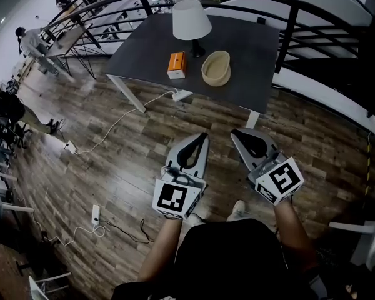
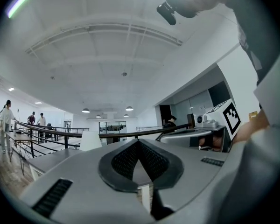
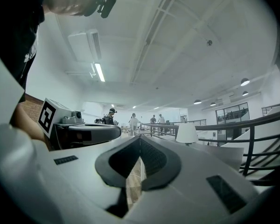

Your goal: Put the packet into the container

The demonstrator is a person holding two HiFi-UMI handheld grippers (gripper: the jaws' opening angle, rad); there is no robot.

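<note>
Bare forearms [image 1: 165, 249] reach forward from the person's dark-clothed torso at the bottom of the head view. Both are held low and side by side over the wooden floor [image 1: 112, 167].

Left gripper [image 1: 202, 139]: points ahead and slightly right, marker cube [image 1: 177, 197] facing up at its rear. In its own view the left gripper [image 2: 139, 141] has its ribbed pads pressed together at the tips. Nothing is between them.

Right gripper [image 1: 237, 136]: points ahead and slightly left, so the two noses converge without touching. In its own view the right gripper [image 3: 140, 138] also has its tips meeting. Only floor shows through the slit lower down, and it holds nothing.

Both are well short of the dark grey table [image 1: 250, 74], which stands ahead of them past open floor.

Packet [image 1: 176, 64]: orange with a white edge, lying flat on the table near its front edge, ahead and a little left of the left gripper. Untouched.

Container [image 1: 216, 67]: shallow beige bowl just right of the packet, apart from it, roughly in line with the gap between the grippers.

Lamp [image 1: 191, 19]: white shade, stands behind both. It also shows low in the left gripper view [image 2: 90, 141] and the right gripper view [image 3: 186, 133].

A white cable [image 1: 122, 127] runs from the table across the floor.
</note>
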